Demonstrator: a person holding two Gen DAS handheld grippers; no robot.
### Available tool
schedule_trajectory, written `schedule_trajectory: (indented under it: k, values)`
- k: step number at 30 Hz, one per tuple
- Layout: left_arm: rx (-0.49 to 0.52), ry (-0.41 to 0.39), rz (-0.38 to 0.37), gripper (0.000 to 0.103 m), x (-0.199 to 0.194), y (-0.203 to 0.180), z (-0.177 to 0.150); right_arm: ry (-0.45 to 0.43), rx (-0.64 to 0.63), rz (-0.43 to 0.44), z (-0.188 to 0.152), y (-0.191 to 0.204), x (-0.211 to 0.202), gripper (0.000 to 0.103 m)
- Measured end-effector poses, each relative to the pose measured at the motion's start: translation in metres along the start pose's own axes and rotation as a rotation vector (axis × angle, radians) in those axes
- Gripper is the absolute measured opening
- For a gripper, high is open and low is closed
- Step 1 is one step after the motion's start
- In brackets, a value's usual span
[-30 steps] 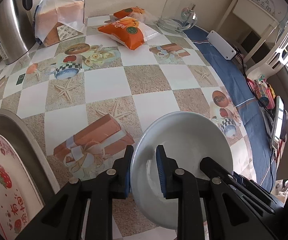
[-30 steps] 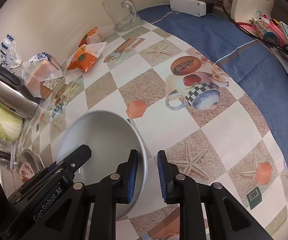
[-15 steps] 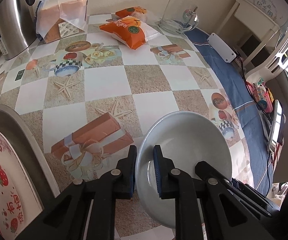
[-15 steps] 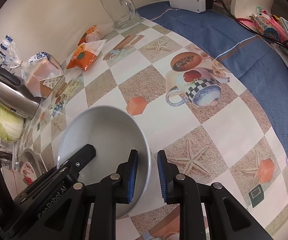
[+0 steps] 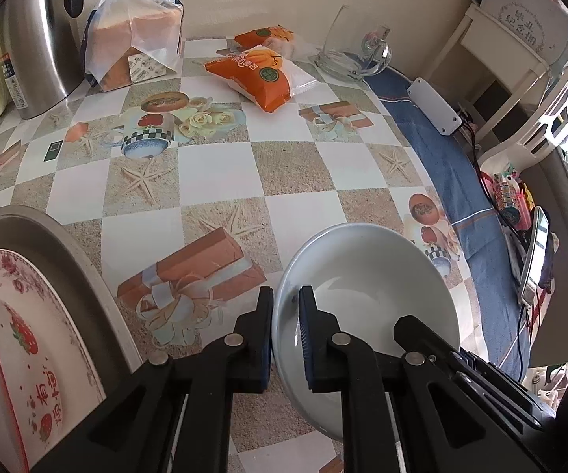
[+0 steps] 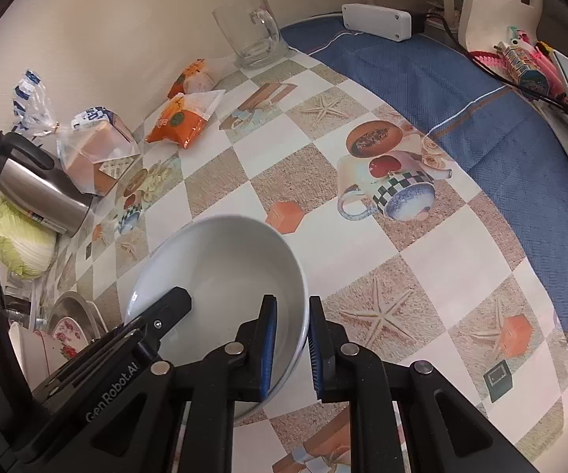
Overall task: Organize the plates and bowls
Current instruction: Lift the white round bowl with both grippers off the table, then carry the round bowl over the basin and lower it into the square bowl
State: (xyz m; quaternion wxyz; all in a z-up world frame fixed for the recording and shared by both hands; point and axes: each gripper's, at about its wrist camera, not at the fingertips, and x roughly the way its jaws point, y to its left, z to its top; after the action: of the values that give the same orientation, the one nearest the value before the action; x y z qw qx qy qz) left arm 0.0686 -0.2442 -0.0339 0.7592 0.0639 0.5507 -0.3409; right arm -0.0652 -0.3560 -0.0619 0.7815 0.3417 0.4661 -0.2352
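Observation:
A plain white bowl (image 5: 366,272) is held between both grippers above the patterned tablecloth. My left gripper (image 5: 286,303) is shut on its left rim, one finger inside and one outside. My right gripper (image 6: 292,311) is shut on its right rim (image 6: 221,264) the same way. A metal tray (image 5: 47,236) at the lower left holds a floral plate with strawberries (image 5: 20,335); both also show small in the right wrist view (image 6: 69,327).
A steel kettle (image 5: 36,39), a bagged loaf (image 5: 134,43), orange snack packs (image 5: 256,71) and a glass mug (image 5: 347,55) stand along the far wall. A cabbage (image 6: 20,236) lies by the kettle. A white power strip (image 5: 433,106) lies on the blue cloth.
My left gripper closed tighter on the bowl's rim. The bowl rose and tilted a little with both grippers on it.

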Motion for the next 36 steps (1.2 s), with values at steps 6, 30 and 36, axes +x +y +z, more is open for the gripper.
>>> schedule_trajectory:
  k: [6,30,36]
  values:
    - [0.001,-0.039,0.003,0.013,-0.024,-0.001,-0.001,-0.016,-0.011,0.014,0.0,0.006,-0.016,0.017]
    - [-0.054,-0.174,0.003,0.013,-0.114,0.026,-0.017,-0.123,-0.124,0.062,-0.023,0.058,-0.084,0.017]
    - [-0.08,-0.187,0.011,0.013,-0.131,0.04,-0.021,-0.138,-0.154,0.071,-0.031,0.075,-0.093,0.017]
